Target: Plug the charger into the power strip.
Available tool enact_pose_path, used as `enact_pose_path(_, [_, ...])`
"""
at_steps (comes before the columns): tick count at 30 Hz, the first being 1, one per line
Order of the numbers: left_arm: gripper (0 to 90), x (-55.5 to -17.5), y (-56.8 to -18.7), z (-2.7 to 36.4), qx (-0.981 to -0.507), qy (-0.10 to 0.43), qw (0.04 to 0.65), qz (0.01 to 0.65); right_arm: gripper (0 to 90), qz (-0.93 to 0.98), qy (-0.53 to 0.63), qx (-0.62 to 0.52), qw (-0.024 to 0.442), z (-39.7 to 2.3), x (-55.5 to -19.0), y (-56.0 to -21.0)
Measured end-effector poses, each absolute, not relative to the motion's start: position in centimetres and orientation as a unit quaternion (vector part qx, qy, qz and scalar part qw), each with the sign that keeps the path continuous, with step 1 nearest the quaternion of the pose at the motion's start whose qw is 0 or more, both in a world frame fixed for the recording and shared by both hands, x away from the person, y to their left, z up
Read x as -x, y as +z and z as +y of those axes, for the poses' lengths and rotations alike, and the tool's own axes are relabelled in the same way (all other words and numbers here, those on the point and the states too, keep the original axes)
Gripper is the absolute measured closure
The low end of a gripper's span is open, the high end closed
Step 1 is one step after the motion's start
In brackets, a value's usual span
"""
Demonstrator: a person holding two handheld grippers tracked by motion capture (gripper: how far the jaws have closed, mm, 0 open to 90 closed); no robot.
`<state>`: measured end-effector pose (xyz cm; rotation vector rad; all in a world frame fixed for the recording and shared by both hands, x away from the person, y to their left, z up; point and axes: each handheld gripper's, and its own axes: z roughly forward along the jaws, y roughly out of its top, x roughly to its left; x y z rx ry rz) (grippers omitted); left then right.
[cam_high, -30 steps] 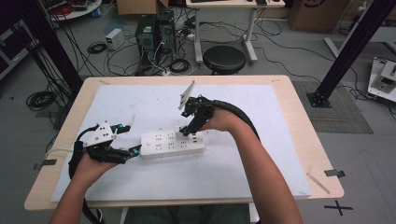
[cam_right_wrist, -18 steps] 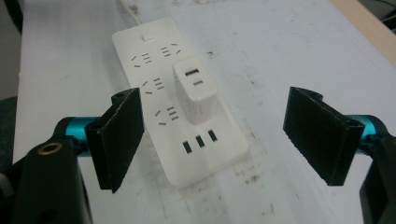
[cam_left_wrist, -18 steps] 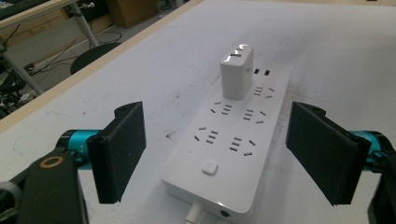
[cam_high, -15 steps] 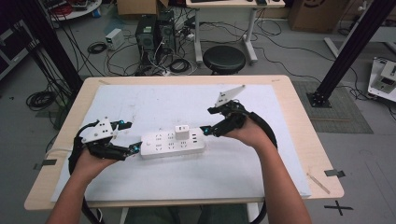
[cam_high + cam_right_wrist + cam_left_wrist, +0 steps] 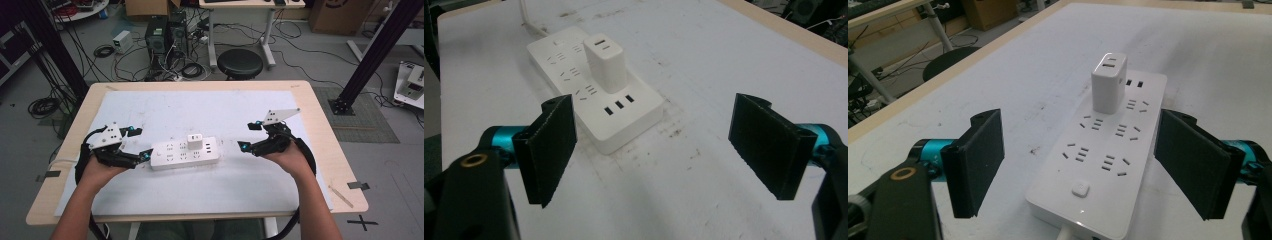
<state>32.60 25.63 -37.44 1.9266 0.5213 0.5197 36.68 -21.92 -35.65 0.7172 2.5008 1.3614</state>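
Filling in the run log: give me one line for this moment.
power strip: flat on table | charger: plugged in, upright | left tongs: open, straddling strip end | right tongs: open, holding nothing

You are working in a lab or workshop. Computer towers (image 5: pixel 167 37) and tangled cables (image 5: pixel 100 50) sit on the grey floor (image 5: pixel 310 65). Black frame struts (image 5: pixel 377 50) flank your surface (image 5: pixel 320 125).

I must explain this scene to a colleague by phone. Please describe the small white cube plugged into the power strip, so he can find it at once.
On the wooden table lies a white mat, and near its front middle sits a long white power strip, between the left gripper and the right gripper. The charger stands upright on the strip's right half, the one block rising above its flat sockets.
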Motion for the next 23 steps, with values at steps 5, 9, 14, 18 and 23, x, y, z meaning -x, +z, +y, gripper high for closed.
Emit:
enact_pose_path(5, [20.1, -32.4, -37.2, 25.6, -0.802, 0.216, 0.514, 0.214, 19.7, 0.846, 0.46, -0.249, 0.105, -22.5, -36.4, -36.1])
enact_pose_path(9, [20.2, -32.5, -36.9, 25.6, -0.804, 0.215, 0.512, 0.213, 19.7, 0.844, 0.462, -0.252, 0.105, -22.7, -36.2, -36.1])
enact_pose_path(14, [20.2, -32.4, -36.2, 25.5, -0.802, 0.218, 0.515, 0.208, 19.7, 0.842, 0.465, -0.251, 0.11, -22.9, -35.9, -35.5])
enact_pose_path(18, [20.2, -32.4, -36.3, 25.7, -0.801, 0.22, 0.515, 0.211, 19.7, 0.844, 0.459, -0.253, 0.109, -22.9, -35.8, -35.4])
enact_pose_path(23, [20.1, -32.3, -36.3, 25.9, -0.798, 0.219, 0.519, 0.213, 19.7, 0.845, 0.46, -0.251, 0.108, -22.7, -35.6, -35.4])
